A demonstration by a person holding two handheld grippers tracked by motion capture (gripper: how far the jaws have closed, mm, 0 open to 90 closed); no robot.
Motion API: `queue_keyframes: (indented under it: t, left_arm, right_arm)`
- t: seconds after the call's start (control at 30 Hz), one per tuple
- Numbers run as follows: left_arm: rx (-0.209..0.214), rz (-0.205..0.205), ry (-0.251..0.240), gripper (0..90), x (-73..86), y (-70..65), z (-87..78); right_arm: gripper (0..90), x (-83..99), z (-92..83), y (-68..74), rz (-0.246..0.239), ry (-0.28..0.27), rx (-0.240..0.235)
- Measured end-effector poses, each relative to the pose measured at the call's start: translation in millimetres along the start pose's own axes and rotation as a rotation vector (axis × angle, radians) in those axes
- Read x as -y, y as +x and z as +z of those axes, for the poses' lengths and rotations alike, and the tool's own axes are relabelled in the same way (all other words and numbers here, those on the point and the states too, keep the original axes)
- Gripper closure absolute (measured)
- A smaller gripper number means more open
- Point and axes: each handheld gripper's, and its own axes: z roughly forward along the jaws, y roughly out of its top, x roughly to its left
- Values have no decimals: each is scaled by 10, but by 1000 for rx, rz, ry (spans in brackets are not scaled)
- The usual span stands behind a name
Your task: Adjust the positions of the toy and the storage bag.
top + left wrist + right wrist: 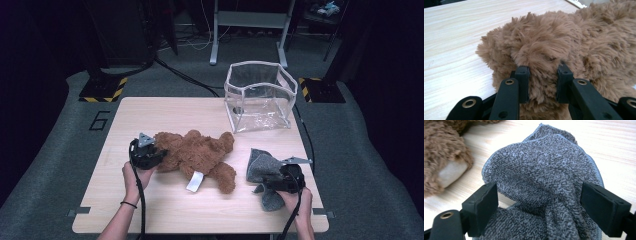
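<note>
pinching the brown plush toy (pixel 564 42), the left gripper (pixel 543 82) grips its end.

Bare forearms enter at the frame's bottom; a thin dark wristband (pixel 128 204) circles the left wrist, lower left. Black matte grippers carry brass-ringed screw holes.

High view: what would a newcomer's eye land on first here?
The brown plush bear sprawled mid-table, with the left gripper pinching a tuft of its fur. Next, the grey cloth bunched at the right, the right gripper with its jaws wide around it. Behind stands an empty clear bag.
</note>
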Motion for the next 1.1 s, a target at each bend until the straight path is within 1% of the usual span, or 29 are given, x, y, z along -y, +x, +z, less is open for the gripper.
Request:
queue_keyframes:
  t: [0.07,0.13,0.17,0.23,0.27,0.33,0.4,0.43,0.47,0.53,0.57,0.63,0.7,0.73,0.77,0.8,0.83,0.87,0.9,0.93,0.97,1.0,1.03,1.07,1.1]
  left_arm:
    - [0,-1,0,704,7,37,-13]
    - [0,-3,0,704,13,81,-25]
    - [-1,-11,-9,704,17,92,-24]
    - [0,-23,-8,704,24,140,-36]
    - [-7,-24,-7,705,26,166,-44]
    - [-16,-25,-7,705,29,209,-56]
    - [-22,-29,-1,705,30,256,-69]
    - [-27,-29,-4,705,31,281,-72]
    - [-31,-28,1,705,29,309,-79]
    - [-44,-30,1,704,29,363,-86]
    - [-44,-33,7,704,26,393,-95]
    - [-51,-37,10,704,28,451,-109]
    - [-63,-44,5,704,35,505,-118]
    - [-60,-43,15,704,36,540,-133]
    - [-67,-51,9,704,42,567,-137]
    - [-66,-52,16,704,42,590,-148]
    - [-69,-54,16,705,48,627,-157]
    - [-75,-61,11,705,53,652,-159]
    - [-70,-61,20,705,53,685,-172]
    - [-76,-66,16,705,55,710,-172]
    - [-75,-71,19,705,54,734,-178]
    - [-78,-71,20,706,55,758,-182]
    - [-81,-76,17,706,56,780,-183]
    - [-79,-77,23,706,55,803,-190]
    - [-78,-80,25,706,54,824,-192]
  right_arm:
    - [145,6,-1,6,17,4,-1]
    - [144,12,4,-15,-3,2,2]
    - [144,14,2,-13,6,5,4]
    - [144,19,-2,-7,18,9,8]
    - [143,17,6,4,33,9,15]
    - [142,20,26,-8,20,11,23]
    - [141,19,45,-1,16,17,43]
    - [141,20,56,-4,3,12,45]
    - [140,19,64,12,9,17,49]
    - [140,19,94,27,-1,25,63]
    - [142,21,117,31,-12,24,59]
    - [160,27,163,56,-16,44,77]
    - [212,39,222,67,-32,68,85]
    - [268,46,249,73,-34,77,93]
    - [315,54,272,84,-35,89,104]
    - [349,62,291,81,-45,96,108]
    - [399,67,299,71,-53,95,111]
    - [445,73,304,65,-50,97,116]
    - [499,76,297,62,-42,93,122]
    - [542,79,290,45,-51,94,127]
    - [586,83,279,39,-44,96,127]
    - [613,91,270,28,-40,93,132]
    - [649,100,256,6,-45,96,127]
    - [662,112,244,-8,-43,94,127]
    - [676,126,228,-18,-30,96,129]
